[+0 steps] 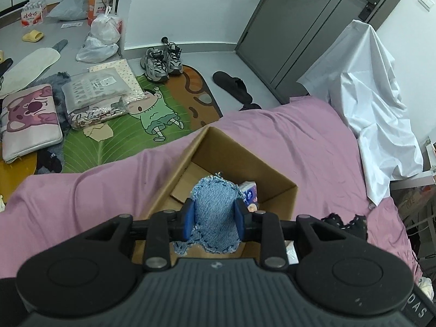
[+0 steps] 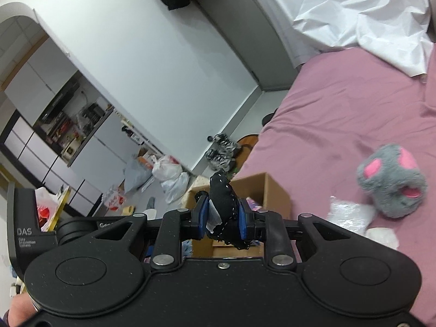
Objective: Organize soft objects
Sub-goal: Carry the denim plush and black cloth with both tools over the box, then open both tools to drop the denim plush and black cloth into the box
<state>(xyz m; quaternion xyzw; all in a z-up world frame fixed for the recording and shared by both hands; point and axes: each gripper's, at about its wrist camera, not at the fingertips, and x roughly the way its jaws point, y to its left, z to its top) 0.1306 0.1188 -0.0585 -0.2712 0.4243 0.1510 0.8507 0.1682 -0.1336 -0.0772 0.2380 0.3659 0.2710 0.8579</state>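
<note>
My left gripper [image 1: 214, 212] is shut on a blue denim soft piece [image 1: 214, 207] and holds it over the open cardboard box [image 1: 223, 147] on the pink bed. A tissue pack [image 1: 249, 192] lies inside the box. My right gripper [image 2: 221, 214] is shut on a black stitched fabric piece [image 2: 222, 199] with a white tag, held above the near side of the box [image 2: 268, 190]. A grey plush paw with pink pads [image 2: 391, 181] lies on the bed to the right. A black fabric piece [image 1: 344, 223] lies on the bed right of the box.
The pink bedsheet [image 1: 299, 141] fills the foreground. A white sheet [image 1: 368, 103] drapes over something at the bed's right. Clear plastic packets [image 2: 350, 214] lie by the paw. The floor holds a cartoon mat [image 1: 152, 114], sneakers [image 1: 160, 61], bags and packages.
</note>
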